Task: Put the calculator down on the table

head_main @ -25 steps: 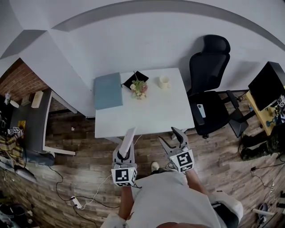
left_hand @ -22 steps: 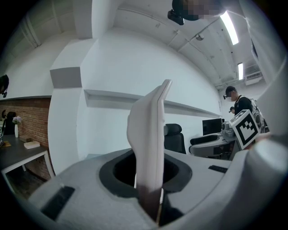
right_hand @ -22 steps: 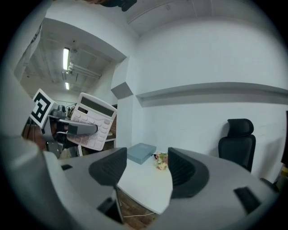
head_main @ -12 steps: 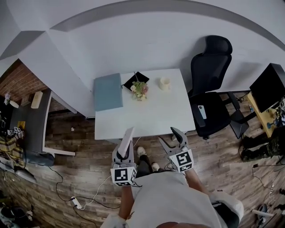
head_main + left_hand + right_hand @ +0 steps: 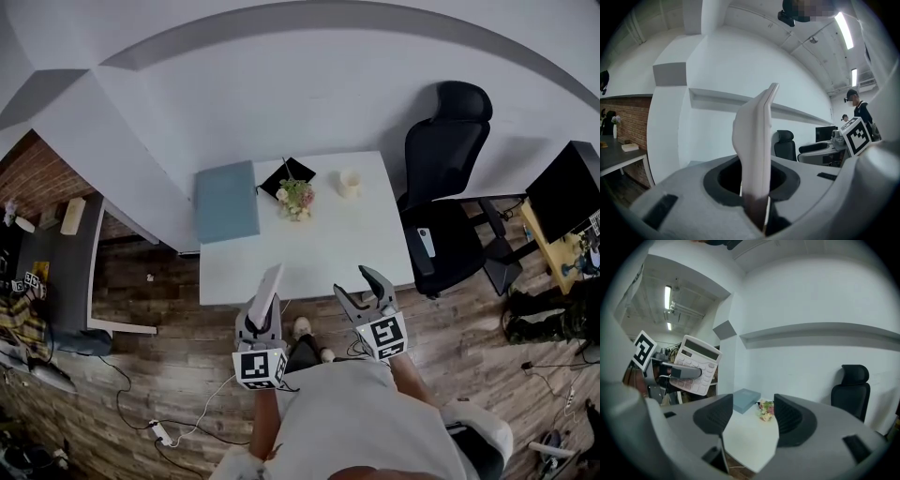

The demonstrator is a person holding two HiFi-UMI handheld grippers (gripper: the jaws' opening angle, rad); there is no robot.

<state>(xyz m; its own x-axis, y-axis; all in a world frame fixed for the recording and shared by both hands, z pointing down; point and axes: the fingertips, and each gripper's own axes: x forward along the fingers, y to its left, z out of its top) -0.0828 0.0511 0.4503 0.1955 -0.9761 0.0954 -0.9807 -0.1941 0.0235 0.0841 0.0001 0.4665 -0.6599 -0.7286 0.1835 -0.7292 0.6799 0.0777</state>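
Observation:
A white calculator (image 5: 268, 292) stands on edge in my left gripper (image 5: 263, 309), just short of the front edge of the white table (image 5: 309, 253). The left gripper view shows the calculator (image 5: 757, 136) edge-on, rising from the shut jaws. In the right gripper view its keypad face (image 5: 696, 364) shows at left, with a left gripper finger (image 5: 686, 372) across it. My right gripper (image 5: 367, 290) hovers beside the left one at the table's front edge. Its jaws are closing, with nothing between them (image 5: 750, 416).
A blue book (image 5: 226, 200), a small flower bunch (image 5: 295, 197), a pale cup (image 5: 350, 181) and a black item (image 5: 287, 170) sit on the far half of the table. A black office chair (image 5: 441, 187) stands to the right. A grey desk (image 5: 66, 272) is at left.
Both grippers have moved forward to the table's front edge, the calculator still held. The right gripper's jaws have narrowed slightly.

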